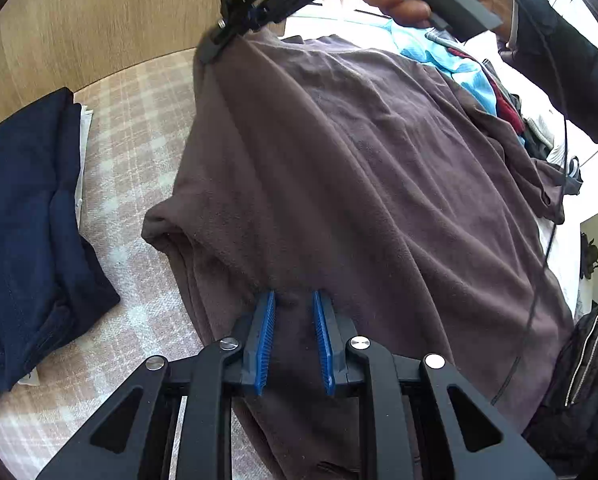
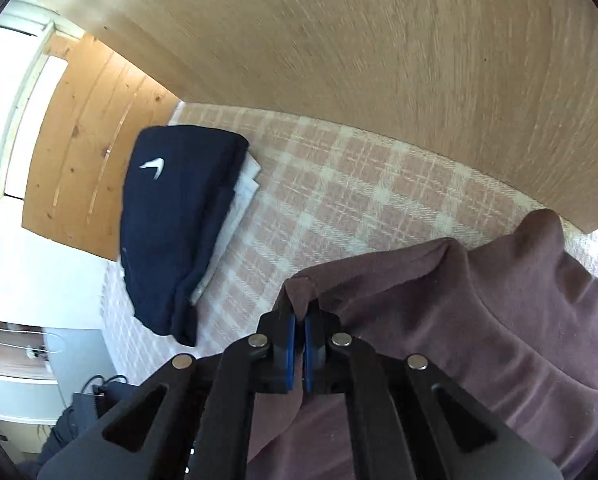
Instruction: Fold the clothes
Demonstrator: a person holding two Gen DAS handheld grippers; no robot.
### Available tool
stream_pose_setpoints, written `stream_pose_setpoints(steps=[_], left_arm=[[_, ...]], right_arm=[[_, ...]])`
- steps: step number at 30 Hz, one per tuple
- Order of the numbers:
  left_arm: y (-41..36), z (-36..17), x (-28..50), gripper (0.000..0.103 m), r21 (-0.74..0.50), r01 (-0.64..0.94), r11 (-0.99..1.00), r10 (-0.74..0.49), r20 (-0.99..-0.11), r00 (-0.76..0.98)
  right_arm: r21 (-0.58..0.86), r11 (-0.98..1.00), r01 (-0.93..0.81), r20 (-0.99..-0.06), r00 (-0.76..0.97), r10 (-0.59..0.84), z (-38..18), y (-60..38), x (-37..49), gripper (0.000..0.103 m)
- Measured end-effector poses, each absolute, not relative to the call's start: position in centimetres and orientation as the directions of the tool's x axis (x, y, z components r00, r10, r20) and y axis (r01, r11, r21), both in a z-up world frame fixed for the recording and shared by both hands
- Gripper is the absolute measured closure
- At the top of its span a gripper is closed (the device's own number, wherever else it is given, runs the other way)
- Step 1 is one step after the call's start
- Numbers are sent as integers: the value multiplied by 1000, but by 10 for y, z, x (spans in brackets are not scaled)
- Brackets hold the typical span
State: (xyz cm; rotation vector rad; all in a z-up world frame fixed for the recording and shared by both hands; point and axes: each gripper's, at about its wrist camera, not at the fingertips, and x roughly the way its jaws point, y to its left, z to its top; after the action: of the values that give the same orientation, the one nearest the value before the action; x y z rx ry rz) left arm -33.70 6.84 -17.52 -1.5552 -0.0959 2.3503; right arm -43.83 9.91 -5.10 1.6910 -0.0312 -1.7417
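**Brown garment held at two points over the checked surface**

The brown garment (image 1: 339, 184) lies spread across a pink-and-white checked cover (image 1: 139, 128), partly lifted and creased. In the left wrist view it fills the area ahead of and to the right of the fingers, and its fabric runs in between them.

The left gripper (image 1: 295, 300) is partly open: the blue pads (image 1: 265, 340) stand apart with brown fabric lying in the gap. Whether the pads press the fabric cannot be told.

The right gripper (image 2: 300, 320) is nearly closed, its blue pads (image 2: 291, 354) pinching a raised fold at the garment's edge. The remaining fabric drapes to the right of and below the fingers. In the left wrist view the same gripper (image 1: 211, 50) appears at the far end of the garment, held by the person's hand (image 1: 399, 4).

A folded navy garment (image 2: 175, 224) with a white mark rests on the cover, ahead and to the left of the right fingers, on top of a white item (image 2: 243, 192). A wooden panel (image 2: 379, 60) stands beyond the cover. A heap of mixed clothes (image 1: 479, 84) lies past the brown garment, to the right of the left fingers.
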Motion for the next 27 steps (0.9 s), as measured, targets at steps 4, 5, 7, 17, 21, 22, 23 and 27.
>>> stream_pose_setpoints(steps=[4,5,7,17,21,22,23,27], left_arm=[[58,-154,-344,84,-207,-216,-954,283,-859,-426],[55,-150,-349,84,-206,-210,-956,281,-850,-445],[51,-149,-365,83,-199,-194,-961,269,-842,-468],[28,-152,-366,86,-83,-40,-996,92,-880,-467],[33,-132,-322,82,-196,-51,-979,196,-854,-482],[39,-133,-318,82,-183,-58,-981,189,-859,-476],[46,-136,-317,82,-164,-71,-984,178,-864,-471],[67,-151,-334,82,-153,-114,-982,189,-871,-453]], right_arm=[[297,-773,560,-946,65,-317,-53,92,-424,77],[298,-776,556,-944,53,-325,-45,97,-423,73],[293,-797,528,-940,8,-340,-25,111,-423,70],[109,-708,698,-983,-28,-179,-78,63,-394,70],[173,-715,677,-956,-61,-288,-36,77,-382,70],[184,-711,679,-946,-75,-316,-21,85,-373,70],[154,-722,674,-947,-109,-303,-12,98,-361,70],[36,-801,598,-955,-217,-204,10,172,-321,70]])
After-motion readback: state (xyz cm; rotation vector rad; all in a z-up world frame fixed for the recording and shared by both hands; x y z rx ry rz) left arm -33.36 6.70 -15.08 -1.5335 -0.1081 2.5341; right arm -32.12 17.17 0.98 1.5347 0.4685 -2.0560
